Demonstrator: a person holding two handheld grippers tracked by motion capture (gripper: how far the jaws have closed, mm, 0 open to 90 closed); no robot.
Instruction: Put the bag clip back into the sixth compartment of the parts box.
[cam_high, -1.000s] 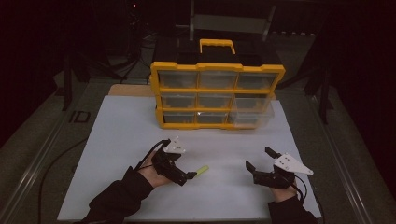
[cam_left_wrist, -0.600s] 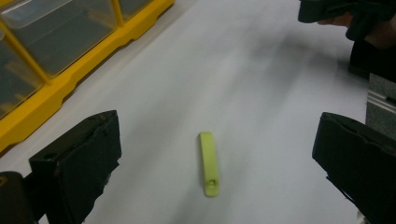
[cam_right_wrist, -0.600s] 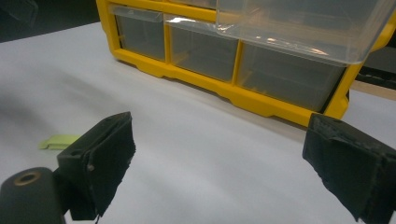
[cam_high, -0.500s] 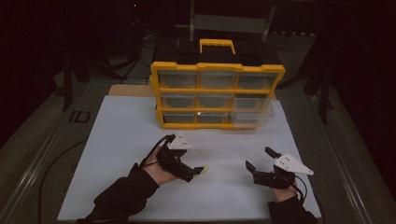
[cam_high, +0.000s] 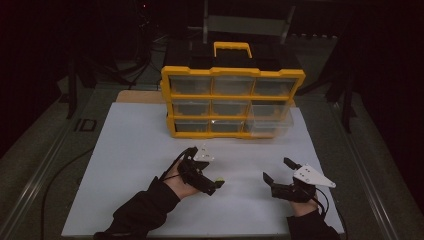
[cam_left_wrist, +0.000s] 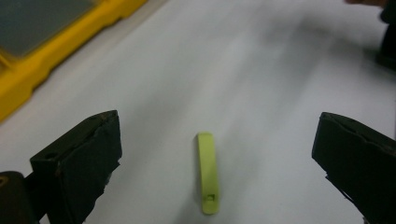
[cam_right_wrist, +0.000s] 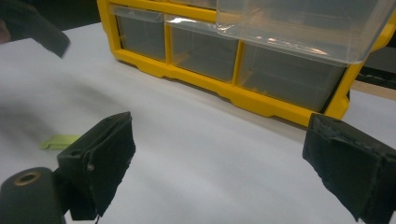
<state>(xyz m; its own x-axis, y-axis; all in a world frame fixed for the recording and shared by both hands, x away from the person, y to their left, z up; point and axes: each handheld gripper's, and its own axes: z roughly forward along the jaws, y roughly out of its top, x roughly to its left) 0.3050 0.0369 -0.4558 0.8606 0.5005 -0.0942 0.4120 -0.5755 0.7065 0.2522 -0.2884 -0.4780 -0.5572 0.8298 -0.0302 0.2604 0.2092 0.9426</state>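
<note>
A small lime-green strip lies flat on the white sheet. My left gripper is open wide just over it, one jaw on each side, touching nothing. From above, the left gripper covers most of the green strip. My right gripper is open and holds nothing, resting low at the front right. From the right gripper, the green strip shows far to the left.
A yellow organizer with clear drawers stands at the back of the sheet. One clear drawer on its right side is pulled out, seen close as the drawer in the right gripper view. Dark floor surrounds the table.
My left gripper has moved right and forward onto the green strip, so the strip now lies between its open jaws. The strip and the right gripper have stayed put.
</note>
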